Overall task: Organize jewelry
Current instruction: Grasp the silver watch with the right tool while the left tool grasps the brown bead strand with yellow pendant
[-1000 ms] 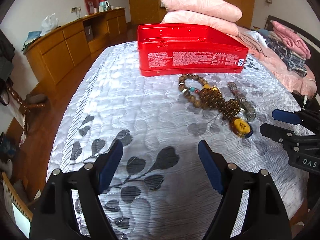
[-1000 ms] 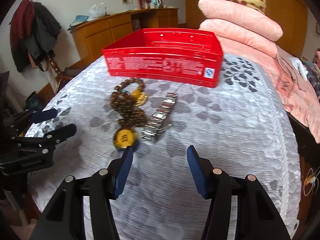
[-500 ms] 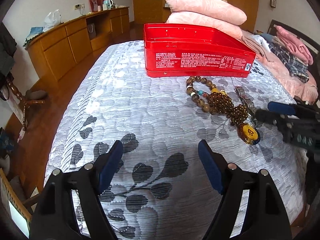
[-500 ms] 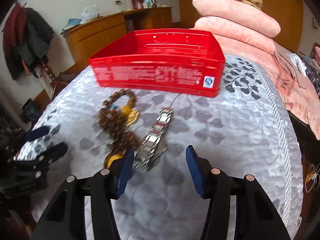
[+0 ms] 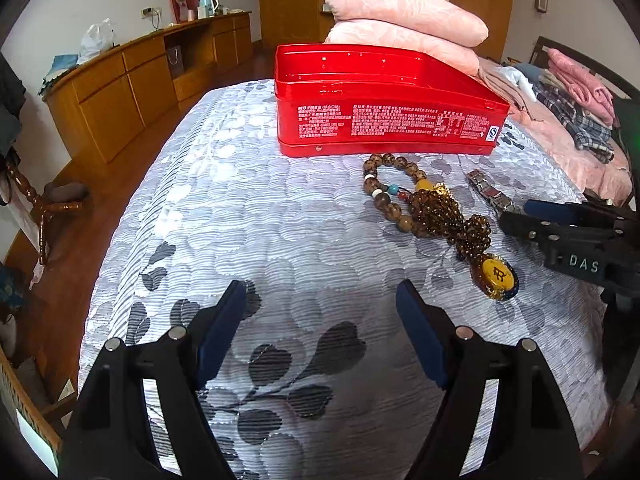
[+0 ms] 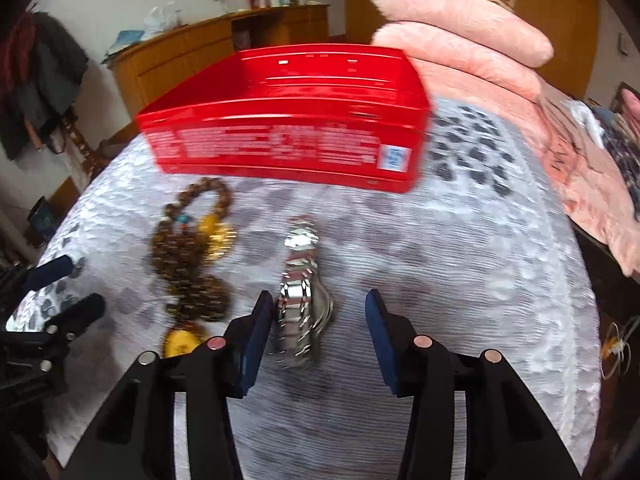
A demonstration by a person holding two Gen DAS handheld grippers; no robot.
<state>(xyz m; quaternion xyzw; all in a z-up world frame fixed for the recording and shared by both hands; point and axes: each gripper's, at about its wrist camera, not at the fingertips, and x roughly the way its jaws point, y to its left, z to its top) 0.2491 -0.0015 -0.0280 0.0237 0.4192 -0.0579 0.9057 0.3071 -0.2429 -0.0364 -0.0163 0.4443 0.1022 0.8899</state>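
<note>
Steel watch (image 6: 301,308) between closing right gripper (image 6: 316,324) jaws, ungripped | left gripper (image 5: 320,332) jaws wide

Your left gripper (image 5: 320,330) hangs tilted down over the near edge of the bed, jaws wide with nothing between them. Your right gripper (image 6: 316,332), also angled down, has just been closing, its jaws apart around the watch (image 6: 300,304)

place: home bedroom | signs: quilted bed (image 5: 280,216), stacked pillows (image 5: 404,16), wooden dresser (image 5: 120,88)
</note>
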